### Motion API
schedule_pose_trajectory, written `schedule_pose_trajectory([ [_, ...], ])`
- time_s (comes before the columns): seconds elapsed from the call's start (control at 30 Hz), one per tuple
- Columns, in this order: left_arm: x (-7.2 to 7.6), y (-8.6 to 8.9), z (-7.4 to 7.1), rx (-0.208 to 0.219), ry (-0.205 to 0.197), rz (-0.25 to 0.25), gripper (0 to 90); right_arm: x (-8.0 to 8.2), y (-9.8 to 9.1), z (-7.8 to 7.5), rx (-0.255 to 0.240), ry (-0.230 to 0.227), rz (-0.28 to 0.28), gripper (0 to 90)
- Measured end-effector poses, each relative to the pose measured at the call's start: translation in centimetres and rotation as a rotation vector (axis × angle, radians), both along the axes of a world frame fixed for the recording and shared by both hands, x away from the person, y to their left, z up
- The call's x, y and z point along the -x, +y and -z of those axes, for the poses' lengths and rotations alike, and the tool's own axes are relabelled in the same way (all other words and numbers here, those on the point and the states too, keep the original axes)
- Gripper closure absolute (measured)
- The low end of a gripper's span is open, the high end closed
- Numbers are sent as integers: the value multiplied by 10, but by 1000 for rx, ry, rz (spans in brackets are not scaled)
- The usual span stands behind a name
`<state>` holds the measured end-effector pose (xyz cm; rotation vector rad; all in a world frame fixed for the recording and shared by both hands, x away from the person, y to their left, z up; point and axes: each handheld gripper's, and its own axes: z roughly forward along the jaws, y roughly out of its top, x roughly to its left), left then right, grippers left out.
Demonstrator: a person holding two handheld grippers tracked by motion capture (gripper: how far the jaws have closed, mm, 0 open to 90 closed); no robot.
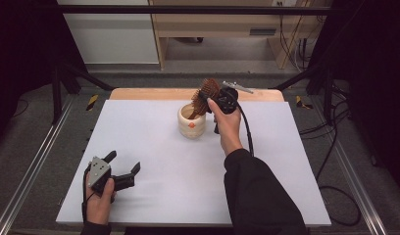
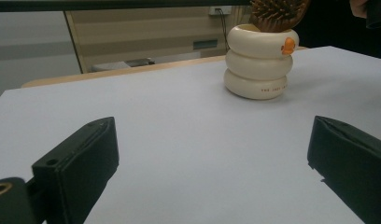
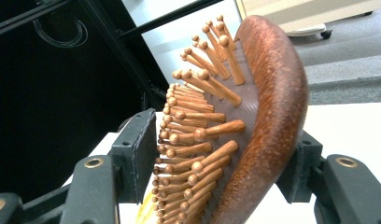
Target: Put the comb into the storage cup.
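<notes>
The left gripper (image 1: pixel 123 169) rests on the table (image 1: pixel 163 196) at the 8 o'clock corner. Its jaws stand wide apart and empty, pointing toward 2 o'clock. Judged from this pose, it is parked out of the working area and has no part in the current step.

The right gripper (image 1: pixel 213 98) is held above the far centre of the table, at about 12 o'clock. The right hand (image 1: pixel 226 125) grips its body from below. In the right gripper view, the brush (image 3: pixel 254 126) sits between the jaws, which are set narrow. One pad faces the bristle tips and the other lies against the wooden back. Whether the pads press or have just let go cannot be told.

The brush stands with its head up and its handle down inside the cup (image 1: pixel 191 122). The cup stands just at 9 o'clock of the right hand. This upright hold suits lowering the handle into the cup, so that the cup wall props the brush once the jaws release.
</notes>
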<state>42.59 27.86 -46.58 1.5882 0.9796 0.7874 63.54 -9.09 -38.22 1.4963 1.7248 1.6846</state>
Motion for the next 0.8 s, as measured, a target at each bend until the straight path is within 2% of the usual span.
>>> schedule_pose_trajectory([
  [0.43, 0, 0, 0, 0, 2, 3, 21, 1, -3, -3, -3, -4, 9, 264],
  [0.57, 0, 0, 0, 1, 1, -1, 21, 3, -4, -6, 16, -10, 13, 216],
  [0.7, 0, 1, 0, -1, 0, -2, 21, 8, -8, -12, 54, -44, 23, 158],
  [0.8, 0, 0, 0, -2, 1, 0, 21, 12, -12, -18, 54, -63, 33, 147],
])
